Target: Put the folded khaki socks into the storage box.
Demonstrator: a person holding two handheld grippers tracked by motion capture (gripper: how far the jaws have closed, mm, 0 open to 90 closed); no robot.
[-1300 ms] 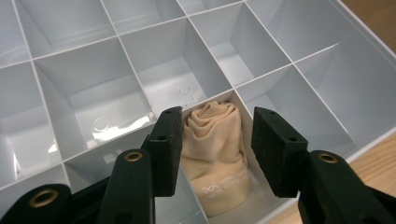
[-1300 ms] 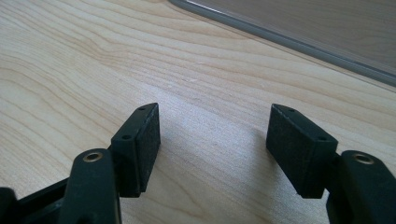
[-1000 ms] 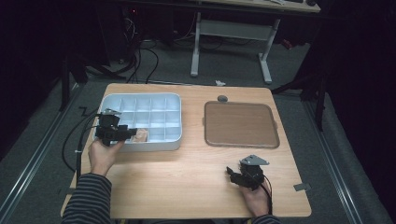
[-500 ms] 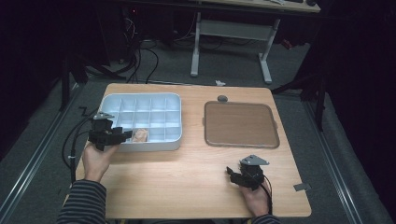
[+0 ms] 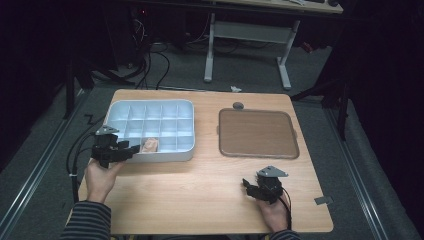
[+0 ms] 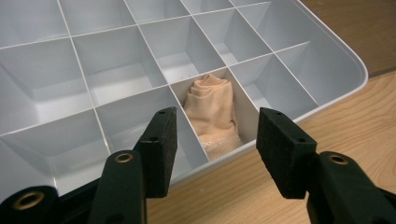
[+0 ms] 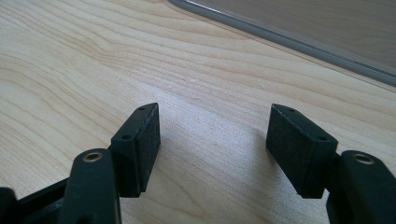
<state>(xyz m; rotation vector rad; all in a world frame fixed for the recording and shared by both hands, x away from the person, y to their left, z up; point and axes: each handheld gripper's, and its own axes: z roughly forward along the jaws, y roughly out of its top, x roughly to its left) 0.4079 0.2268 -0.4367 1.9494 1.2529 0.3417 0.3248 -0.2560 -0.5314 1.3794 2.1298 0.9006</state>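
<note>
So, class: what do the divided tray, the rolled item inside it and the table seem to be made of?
Divided tray: probably moulded plastic, pale grey, thin smooth walls with soft sheen.
Rolled item: soft peach fabric, folds and creases visible.
Table: light wood or wood-look laminate, grain lines, matte.

In the left gripper view the compartment tray [image 6: 322, 56] runs off the top and left edges, so its far rows and left columns are cut away; the peach cloth [image 6: 212, 112] sits in a near-row cell, its lower end hidden behind the front wall, and the faint print on it is too small to read; in the high view the same cloth [image 5: 149, 145] is only a small pale blur. In the right gripper view the brown tray [image 7: 322, 28] shows just a corner, the rest cut off by the top and right edges; both forearms leave the high view at the bottom.
</note>
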